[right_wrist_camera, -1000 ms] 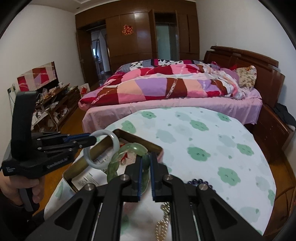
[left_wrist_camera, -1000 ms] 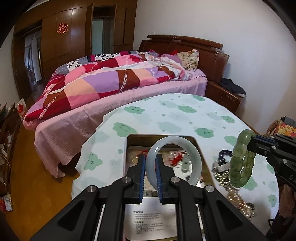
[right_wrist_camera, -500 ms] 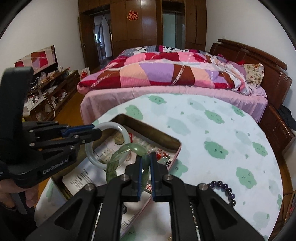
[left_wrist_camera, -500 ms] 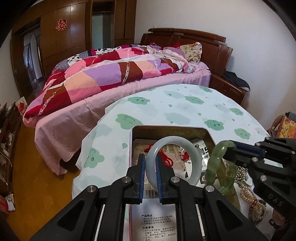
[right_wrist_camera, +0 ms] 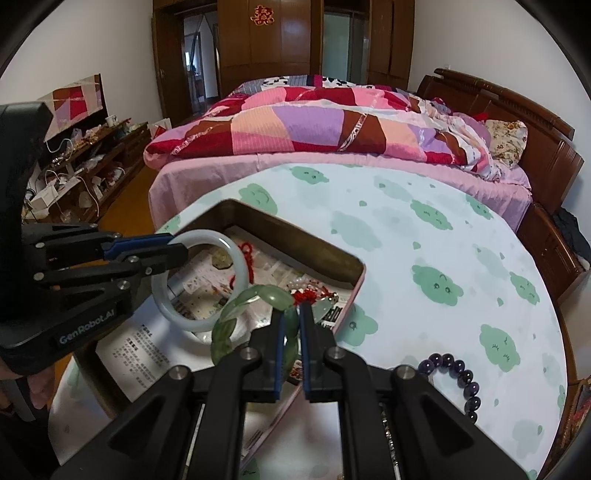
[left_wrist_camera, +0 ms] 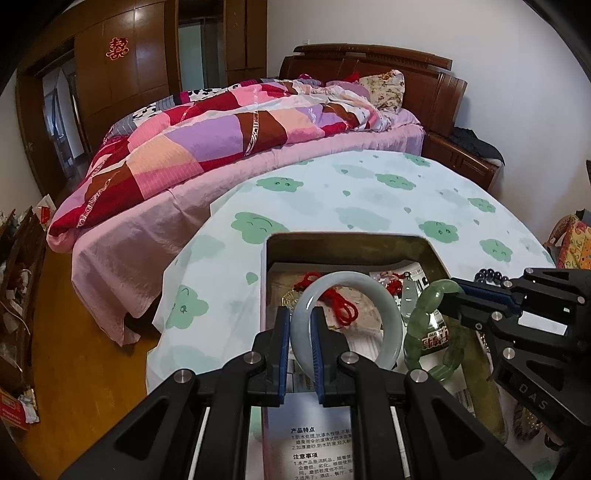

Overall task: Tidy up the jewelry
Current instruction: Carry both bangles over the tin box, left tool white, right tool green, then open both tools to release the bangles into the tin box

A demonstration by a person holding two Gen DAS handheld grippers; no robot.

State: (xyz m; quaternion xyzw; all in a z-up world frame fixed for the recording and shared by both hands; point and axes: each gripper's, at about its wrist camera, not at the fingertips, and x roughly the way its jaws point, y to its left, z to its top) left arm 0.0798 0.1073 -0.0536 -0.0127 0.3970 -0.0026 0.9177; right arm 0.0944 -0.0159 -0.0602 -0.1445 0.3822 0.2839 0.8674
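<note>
We hold both pieces over the open tin on the worktop — left hand-held gripper clamped on the pale bangle, right hand-held gripper clamped on the green bracelet.

We see a bedroom with white walls and a wood floor. A dark wooden bed carries a patchwork quilt and a floral pillow. Behind it stands a brown wardrobe with a red paper emblem. A cluttered low cabinet lines the far wall. Daylight is soft.
</note>
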